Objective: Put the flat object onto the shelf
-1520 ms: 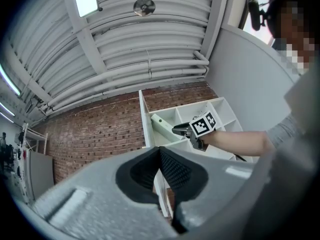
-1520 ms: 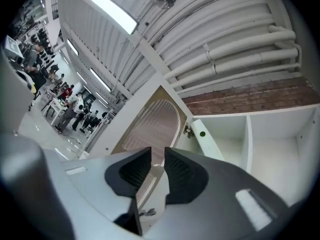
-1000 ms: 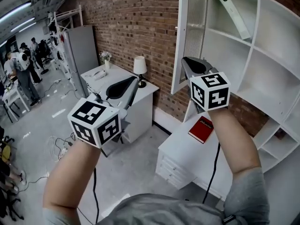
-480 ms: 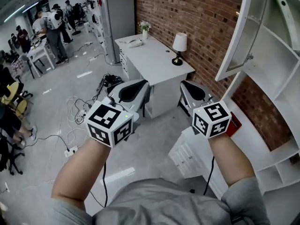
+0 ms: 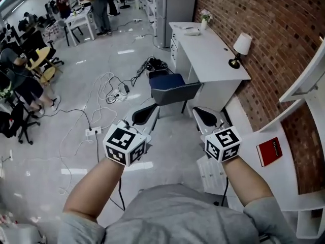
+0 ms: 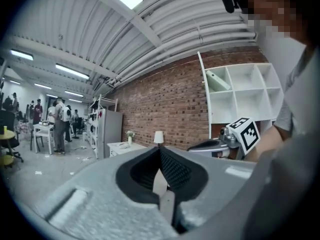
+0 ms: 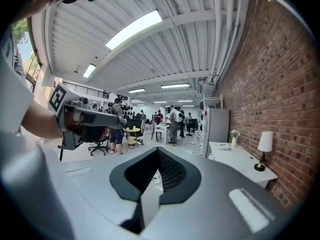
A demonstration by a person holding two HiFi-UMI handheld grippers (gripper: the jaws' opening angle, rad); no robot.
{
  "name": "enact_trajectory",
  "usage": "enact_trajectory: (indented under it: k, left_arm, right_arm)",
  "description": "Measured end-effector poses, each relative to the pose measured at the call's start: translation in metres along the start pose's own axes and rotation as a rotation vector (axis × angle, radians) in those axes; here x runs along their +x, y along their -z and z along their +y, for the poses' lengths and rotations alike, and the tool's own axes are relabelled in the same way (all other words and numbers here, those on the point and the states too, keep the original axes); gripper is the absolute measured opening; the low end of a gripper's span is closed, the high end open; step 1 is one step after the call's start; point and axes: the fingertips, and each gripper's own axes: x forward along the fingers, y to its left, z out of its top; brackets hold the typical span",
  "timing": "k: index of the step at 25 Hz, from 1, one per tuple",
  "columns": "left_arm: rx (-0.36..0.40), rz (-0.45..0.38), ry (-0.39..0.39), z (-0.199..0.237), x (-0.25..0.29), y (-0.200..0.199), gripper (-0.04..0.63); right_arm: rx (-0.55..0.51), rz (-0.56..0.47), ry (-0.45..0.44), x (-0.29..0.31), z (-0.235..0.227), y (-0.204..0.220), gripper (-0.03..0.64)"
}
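The flat object is a red book, lying on a white cabinet top at the right of the head view. My right gripper hangs left of the book, apart from it, shut and empty. My left gripper is level with it over the floor, also shut with nothing in it. The white shelf stands against the brick wall in the left gripper view, with the right gripper in front of it. In each gripper view the fingertips meet, left gripper and right gripper.
A white desk with a small lamp stands along the brick wall. A blue chair sits in front of it. Cables trail over the grey floor. People and chairs are at the far left. An open shelf door juts out at the right.
The view has swung down and away from the shelf toward the floor. Both grippers came down from shelf height and stayed shut; the red book now lies off to the right of my right gripper.
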Motion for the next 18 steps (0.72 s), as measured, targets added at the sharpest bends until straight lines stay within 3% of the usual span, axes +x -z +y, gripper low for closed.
enact_trajectory:
  k: [4,11,18]
  left_arm:
    - [-0.048,0.044,-0.083,0.027,-0.027,0.045,-0.002]
    - [-0.199,0.097,-0.234,0.058,-0.087,0.132,-0.002]
    - [-0.275,0.185,-0.314,0.055,-0.122,0.213,-0.002]
  right_arm:
    - [0.011,0.050,-0.101,0.031,0.033,0.035,0.009]
    - [0.010,0.144,-0.277,0.062,0.101,0.104,0.009]
    - [0.053,0.258,-0.348,0.069,0.132,0.173,0.009]
